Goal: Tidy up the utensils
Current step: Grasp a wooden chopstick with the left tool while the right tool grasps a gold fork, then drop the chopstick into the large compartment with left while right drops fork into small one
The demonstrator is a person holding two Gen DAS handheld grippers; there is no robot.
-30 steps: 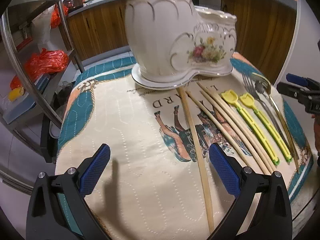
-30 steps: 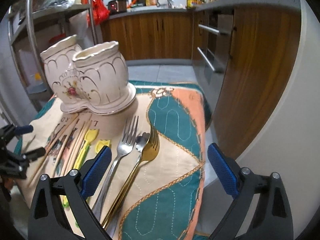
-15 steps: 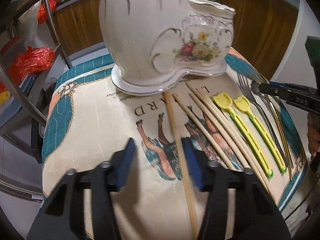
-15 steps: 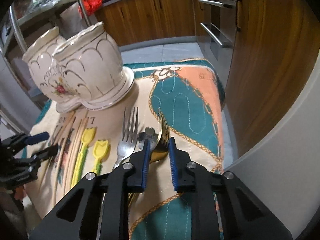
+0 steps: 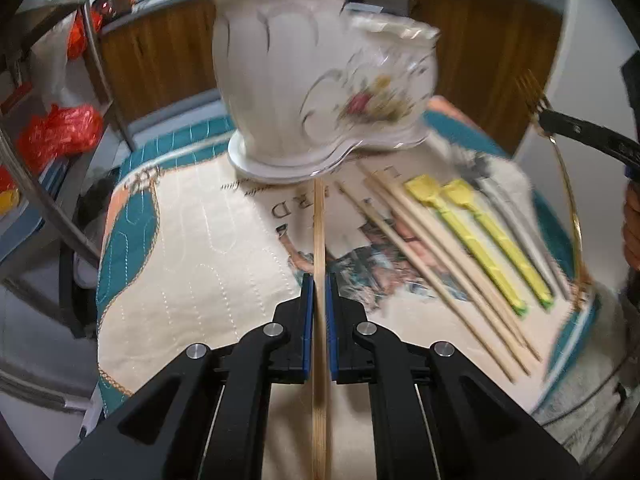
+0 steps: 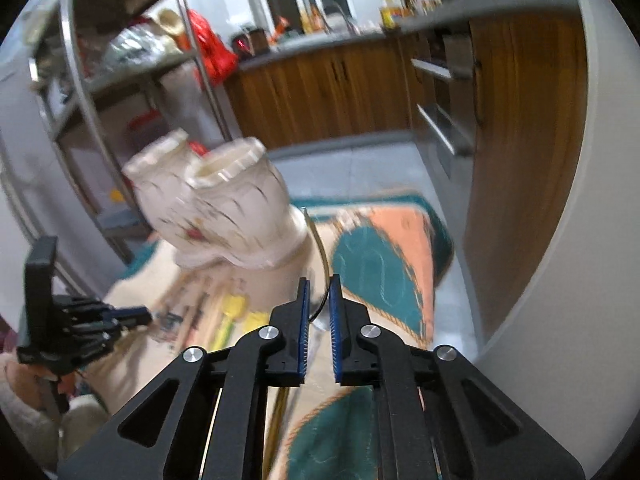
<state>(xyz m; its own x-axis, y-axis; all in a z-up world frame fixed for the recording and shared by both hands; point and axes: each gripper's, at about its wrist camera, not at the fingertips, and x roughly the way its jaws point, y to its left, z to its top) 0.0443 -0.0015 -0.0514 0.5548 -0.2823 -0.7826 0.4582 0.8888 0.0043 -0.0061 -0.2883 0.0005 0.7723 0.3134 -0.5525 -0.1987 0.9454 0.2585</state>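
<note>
My left gripper point(image 5: 319, 280) is shut on a wooden chopstick point(image 5: 318, 232) that points at the white floral ceramic holder point(image 5: 320, 92). Three more chopsticks point(image 5: 432, 264), two yellow utensils point(image 5: 480, 240) and a silver fork point(image 5: 516, 220) lie on the mat to its right. My right gripper point(image 6: 318, 284) is shut on a gold fork point(image 6: 320, 252), lifted off the mat; the fork also shows in the left wrist view point(image 5: 560, 168), tines up. The holder point(image 6: 224, 204) stands ahead and left of the right gripper.
A quilted teal, peach and cream mat point(image 5: 192, 248) covers the small table. A metal shelf rack point(image 5: 92, 64) with red bags stands on the left. Wooden kitchen cabinets point(image 6: 336, 92) run behind. A white wall point(image 6: 580, 240) is close on the right.
Both grippers went from wide open to shut. The left closed on the leftmost chopstick. The right closed on the gold fork and raised it off the mat.
</note>
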